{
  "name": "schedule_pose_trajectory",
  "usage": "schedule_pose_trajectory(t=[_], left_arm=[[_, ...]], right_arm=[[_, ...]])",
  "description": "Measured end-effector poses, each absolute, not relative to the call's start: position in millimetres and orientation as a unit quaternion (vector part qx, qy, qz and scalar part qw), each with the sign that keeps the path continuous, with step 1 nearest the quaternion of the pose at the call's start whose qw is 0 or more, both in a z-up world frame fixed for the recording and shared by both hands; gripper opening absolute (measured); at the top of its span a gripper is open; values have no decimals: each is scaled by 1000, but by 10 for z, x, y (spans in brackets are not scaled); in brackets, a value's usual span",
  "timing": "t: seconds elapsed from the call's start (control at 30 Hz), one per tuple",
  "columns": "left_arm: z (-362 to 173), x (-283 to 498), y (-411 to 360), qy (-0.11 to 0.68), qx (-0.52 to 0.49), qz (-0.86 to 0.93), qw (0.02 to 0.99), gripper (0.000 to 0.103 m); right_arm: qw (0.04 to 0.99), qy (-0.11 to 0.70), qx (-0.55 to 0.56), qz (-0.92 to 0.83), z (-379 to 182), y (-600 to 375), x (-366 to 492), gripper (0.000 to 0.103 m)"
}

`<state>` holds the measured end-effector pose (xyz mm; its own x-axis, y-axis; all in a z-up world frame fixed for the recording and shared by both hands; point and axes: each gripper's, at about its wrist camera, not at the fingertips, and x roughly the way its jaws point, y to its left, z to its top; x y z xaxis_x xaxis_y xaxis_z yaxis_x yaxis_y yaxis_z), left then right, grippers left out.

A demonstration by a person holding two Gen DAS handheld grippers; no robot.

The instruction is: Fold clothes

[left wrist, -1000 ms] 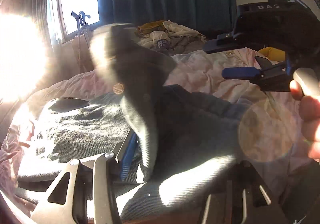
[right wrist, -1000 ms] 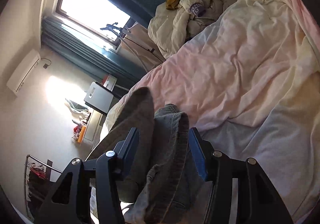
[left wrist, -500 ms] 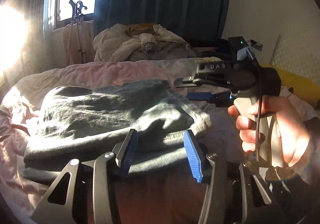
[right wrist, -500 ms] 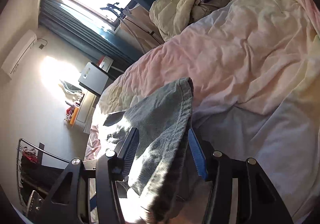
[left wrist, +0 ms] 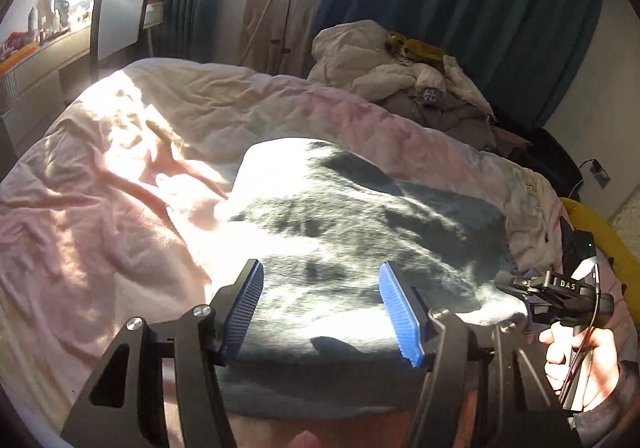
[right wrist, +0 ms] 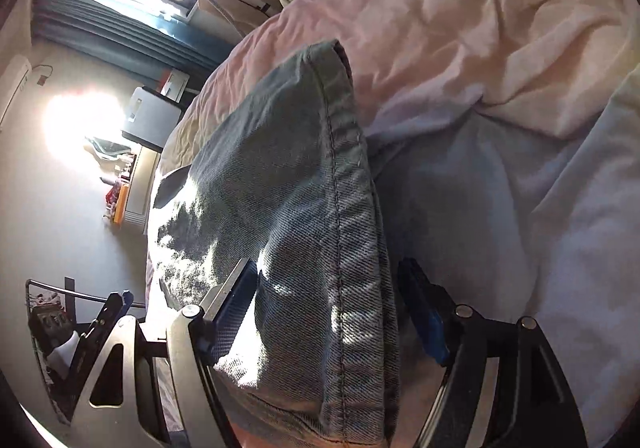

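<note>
**Jeans down on the bed, both grippers letting go**

Now that the jeans (left wrist: 360,232) lie folded on the pink duvet (left wrist: 100,208), I have both tools spread. My left gripper (left wrist: 320,312) has just been opening; its blue pads stand wide above the near edge of the denim and press on nothing. My right gripper (right wrist: 332,312) has just been opening too. The hemmed edge of the jeans (right wrist: 312,208) runs between its pads, but there is a gap on the right side and I judge the cloth is free, not pinched.

What could go wrong: the stitched fold sits right between my right pads, so if I pull back at a slant a pad may catch the seam and drag the top layer off. The duvet is soft and rumpled, so the stack may slump or slide open once I lift away. Harsh sunlight washes out the far end of the denim in the left view, so I cannot tell whether the edges line up there; a skewed fold could pass unnoticed.

Writing: the body of the right tool, seen from the left camera, reads "DAS" (left wrist: 567,285). A grey garment in the laundry pile (left wrist: 400,76) carries a label too small to read.
</note>
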<state>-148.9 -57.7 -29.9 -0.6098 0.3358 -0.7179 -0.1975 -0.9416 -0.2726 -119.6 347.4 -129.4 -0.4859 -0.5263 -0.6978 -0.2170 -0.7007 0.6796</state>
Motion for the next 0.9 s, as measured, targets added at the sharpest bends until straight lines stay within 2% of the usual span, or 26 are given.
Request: schedule_pose_trajectory(t=[0.1, 0.27, 0.47, 0.73, 0.9], left_arm=[[-416, -1635, -745, -100, -435, 884, 137, 62], [-660, -1840, -950, -159, -478, 852, 142, 62], [-839, -1953, -920, -146, -499, 843, 137, 62], [-893, -1989, -948, -145, -507, 838, 139, 62], [-903, -2005, -943, -140, -510, 836, 146, 62]], right_arm=[[129, -387, 489, -771, -1301, 3378, -1228, 74], [131, -341, 503, -783, -1307, 3191, -1302, 76], [145, -366, 496, -774, -1437, 3134, -1425, 78], [205, -383, 446, -782, -1256, 3058, -1378, 81], [177, -354, 485, -780, -1413, 2981, -1415, 81]])
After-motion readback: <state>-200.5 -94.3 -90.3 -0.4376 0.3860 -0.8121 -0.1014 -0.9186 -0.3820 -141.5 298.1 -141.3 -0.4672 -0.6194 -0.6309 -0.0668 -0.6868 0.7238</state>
